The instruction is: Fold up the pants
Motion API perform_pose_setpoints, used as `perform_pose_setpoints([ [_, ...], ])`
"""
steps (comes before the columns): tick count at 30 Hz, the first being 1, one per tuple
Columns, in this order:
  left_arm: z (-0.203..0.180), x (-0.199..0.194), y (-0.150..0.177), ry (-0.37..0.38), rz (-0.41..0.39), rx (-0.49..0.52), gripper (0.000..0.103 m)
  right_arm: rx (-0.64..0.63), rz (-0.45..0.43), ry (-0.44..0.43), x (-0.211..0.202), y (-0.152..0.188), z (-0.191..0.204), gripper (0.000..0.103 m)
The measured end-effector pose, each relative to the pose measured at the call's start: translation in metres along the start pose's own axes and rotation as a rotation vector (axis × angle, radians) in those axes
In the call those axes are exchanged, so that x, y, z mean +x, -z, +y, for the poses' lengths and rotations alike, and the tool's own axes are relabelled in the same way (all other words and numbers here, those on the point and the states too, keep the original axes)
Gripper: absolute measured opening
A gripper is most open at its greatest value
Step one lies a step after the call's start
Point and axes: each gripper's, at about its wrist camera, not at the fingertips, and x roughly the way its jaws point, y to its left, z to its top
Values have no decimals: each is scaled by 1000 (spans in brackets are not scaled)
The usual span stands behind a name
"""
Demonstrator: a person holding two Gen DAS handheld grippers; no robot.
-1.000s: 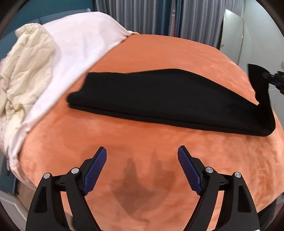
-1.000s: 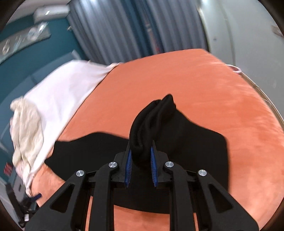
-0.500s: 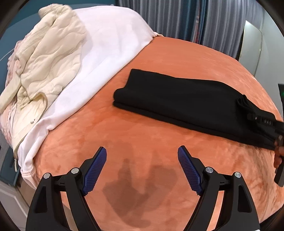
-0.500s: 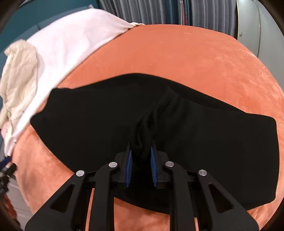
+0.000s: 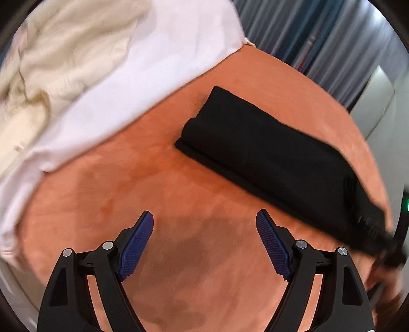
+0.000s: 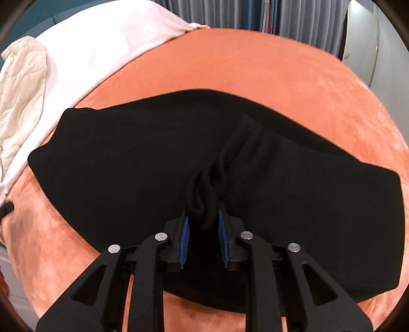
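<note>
The black pants [image 5: 258, 150] lie folded in a long band on the orange bed cover [image 5: 158, 184]. My left gripper [image 5: 204, 229] is open and empty, hovering over bare cover short of the pants' near edge. In the right wrist view the pants [image 6: 133, 158] spread wide across the cover, and my right gripper [image 6: 204, 224] is shut on a bunched fold of them, low over the cloth. The right gripper also shows blurred at the far right edge of the left wrist view [image 5: 391, 252].
A white sheet [image 5: 143, 58] and a cream quilted blanket [image 5: 51, 56] lie at the bed's left side; both also show in the right wrist view, sheet [image 6: 107, 43] and blanket [image 6: 23, 84]. Grey curtains [image 6: 255, 12] hang behind the bed.
My right gripper has come down with the held end and laid it over the pants, which now lie flatter. My left gripper has swung left and stayed open.
</note>
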Motion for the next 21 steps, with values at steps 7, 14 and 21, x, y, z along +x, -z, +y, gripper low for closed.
perform_pose_setpoints([
  [7,20,32,-38,44,45,-220,80,59,-140,-61,-61,31,-7,34],
  [14,20,50,-50,17,53,-284,84,82,-148,39,-87,65,-33,36],
  [21,9,39,-42,30,44,-246,84,-44,-123,11,-49,24,0,40],
])
